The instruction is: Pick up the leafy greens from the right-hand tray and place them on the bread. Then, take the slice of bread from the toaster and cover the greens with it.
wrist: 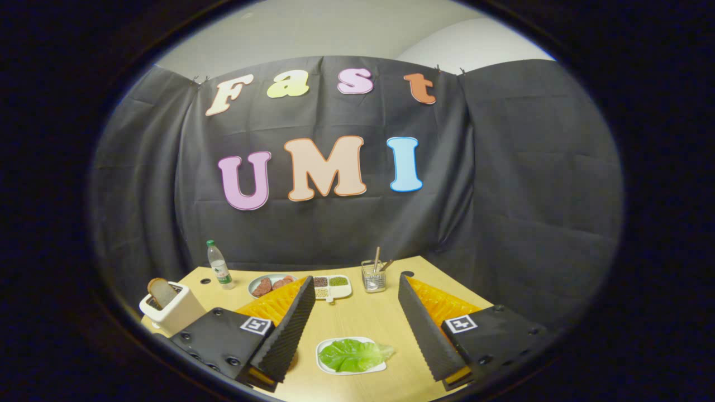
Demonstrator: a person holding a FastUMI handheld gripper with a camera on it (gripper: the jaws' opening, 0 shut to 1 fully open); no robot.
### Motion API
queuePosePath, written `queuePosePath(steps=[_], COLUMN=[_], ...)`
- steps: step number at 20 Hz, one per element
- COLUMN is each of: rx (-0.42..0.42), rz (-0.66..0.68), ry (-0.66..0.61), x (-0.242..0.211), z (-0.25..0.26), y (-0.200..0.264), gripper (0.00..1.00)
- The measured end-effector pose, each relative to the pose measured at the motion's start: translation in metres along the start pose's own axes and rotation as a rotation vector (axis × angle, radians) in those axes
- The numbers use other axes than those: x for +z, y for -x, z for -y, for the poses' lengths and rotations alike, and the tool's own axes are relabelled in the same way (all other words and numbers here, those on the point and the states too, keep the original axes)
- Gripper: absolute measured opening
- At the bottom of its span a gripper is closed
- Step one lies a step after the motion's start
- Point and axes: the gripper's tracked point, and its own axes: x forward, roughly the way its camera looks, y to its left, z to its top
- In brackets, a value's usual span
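Note:
A green leaf of lettuce (353, 354) lies on a small white tray (324, 365) on the wooden table, low between my two fingers and a little below them. My gripper (354, 287) hangs above the table, open wide, with nothing between its fingers. A white toaster (174, 310) stands beyond my left finger, at the table's left edge, with a slice of brown bread (161, 292) sticking up from its slot. The other bread slice is hidden from me.
At the back of the table stand a clear water bottle (219, 266), a plate with reddish-brown pieces (270, 286), a white divided dish of grains (332, 287) and a clear cup with sticks (373, 276). Black cloth walls close the back and right.

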Motion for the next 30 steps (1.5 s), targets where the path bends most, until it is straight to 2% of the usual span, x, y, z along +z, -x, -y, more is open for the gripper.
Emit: queuePosePath(steps=[7, 12, 24, 30], rx=[0.06, 0.092, 0.276, 0.305], rz=[-0.041, -0.158, -0.676, -0.89], ry=[-0.012, -0.029, 0.06, 0.15], x=[-0.014, -0.046, -0.178, -0.24], z=[-0.012, 0.0, 0.043, 0.056], y=[-0.027, -0.048, -0.076, -0.085], gripper=[0.96, 0.96, 0.97, 0.98])
